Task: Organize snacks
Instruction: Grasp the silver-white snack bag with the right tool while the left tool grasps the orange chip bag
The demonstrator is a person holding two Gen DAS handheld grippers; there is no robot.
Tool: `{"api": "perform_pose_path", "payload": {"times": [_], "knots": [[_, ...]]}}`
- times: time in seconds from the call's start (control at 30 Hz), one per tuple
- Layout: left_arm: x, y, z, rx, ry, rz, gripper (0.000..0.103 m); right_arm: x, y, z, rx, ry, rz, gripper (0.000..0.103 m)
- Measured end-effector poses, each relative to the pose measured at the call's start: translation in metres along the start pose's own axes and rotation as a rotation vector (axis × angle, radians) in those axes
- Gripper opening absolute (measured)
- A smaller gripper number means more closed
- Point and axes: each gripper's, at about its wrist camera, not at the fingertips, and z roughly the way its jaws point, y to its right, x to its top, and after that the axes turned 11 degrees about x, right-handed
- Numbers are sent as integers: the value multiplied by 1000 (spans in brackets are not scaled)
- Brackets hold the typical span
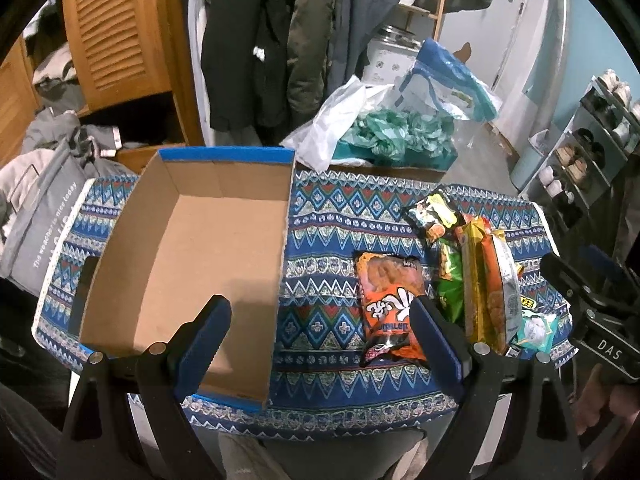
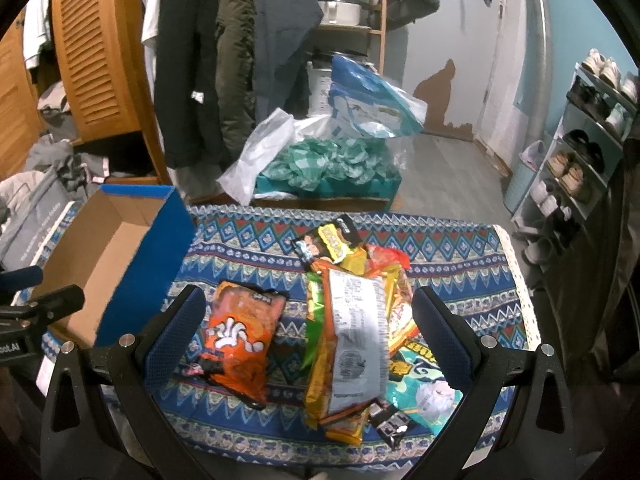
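An empty cardboard box with blue rims (image 1: 192, 256) stands on the left of the patterned blue tablecloth (image 1: 320, 216); it also shows in the right wrist view (image 2: 100, 256). An orange snack bag (image 1: 388, 304) lies alone right of the box, also seen in the right wrist view (image 2: 236, 336). A pile of snack packets (image 1: 476, 276) lies further right, with a long orange-and-silver packet on top (image 2: 356, 336). My left gripper (image 1: 320, 328) is open and empty, hovering between box and orange bag. My right gripper (image 2: 308, 332) is open and empty above the snacks.
Behind the table a teal box of crumpled bags (image 1: 400, 136) and a white plastic bag (image 1: 340, 120) sit on the floor. Coats hang (image 1: 260, 40) beside a wooden louvred wardrobe (image 1: 116, 32). A shoe rack (image 1: 588, 148) stands at the right. Grey bags (image 1: 44, 208) lie left.
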Motion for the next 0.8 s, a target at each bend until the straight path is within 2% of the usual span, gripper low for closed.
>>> {"api": "perform_pose_path", "payload": {"times": [0.47,0.8], "knots": [[5,22,38,-26,-116,-8,92,-18,59,33,0,-121,153,101],[4,54,69,-37,-162,34,92,-32,67,70,-3,-208,161,101]]}}
